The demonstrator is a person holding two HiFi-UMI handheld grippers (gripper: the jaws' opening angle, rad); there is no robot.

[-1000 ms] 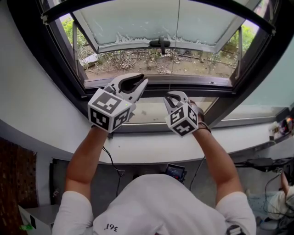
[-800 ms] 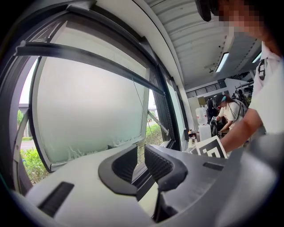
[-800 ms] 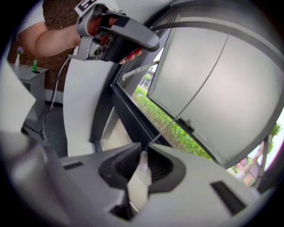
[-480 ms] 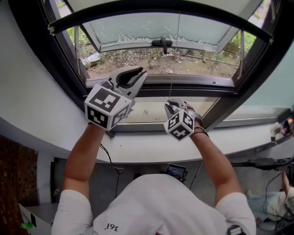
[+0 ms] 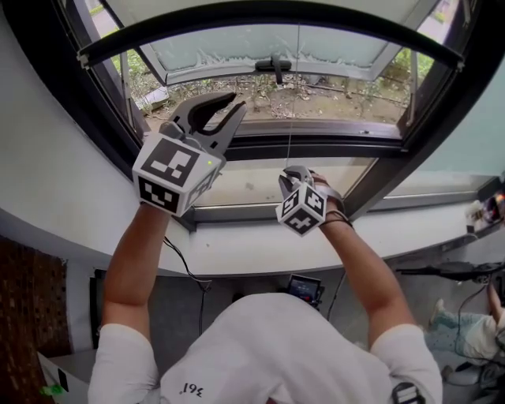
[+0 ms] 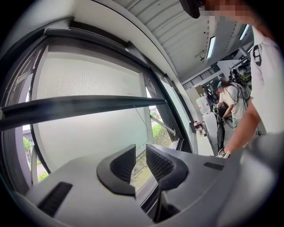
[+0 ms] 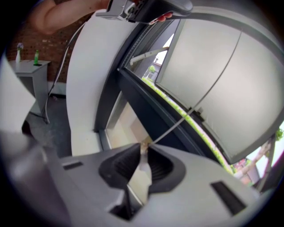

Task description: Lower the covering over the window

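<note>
A thin pull cord (image 5: 293,95) hangs in front of the window, down from the blind's dark bottom bar (image 5: 276,14), which curves across the top of the head view. My right gripper (image 5: 293,174) is shut on the cord low down, near the sill. In the right gripper view the cord (image 7: 177,126) runs taut from the pinching jaws (image 7: 143,154) up toward the bar. My left gripper (image 5: 233,102) is higher, left of the cord, and points level at the window. Its jaws have just been opening, and nothing is between them (image 6: 140,153). The bar (image 6: 80,108) crosses that view too.
Behind the cord a frosted pane is swung outward, with a dark handle (image 5: 272,67). The white sill (image 5: 237,245) runs below the frame. People stand by equipment at the right (image 6: 228,99). A small table with bottles (image 7: 31,66) stands by a brick wall.
My left gripper has risen and its jaws have parted wider. The right gripper has sunk with the cord in its jaws. The blind's dark bar sits lower over the window.
</note>
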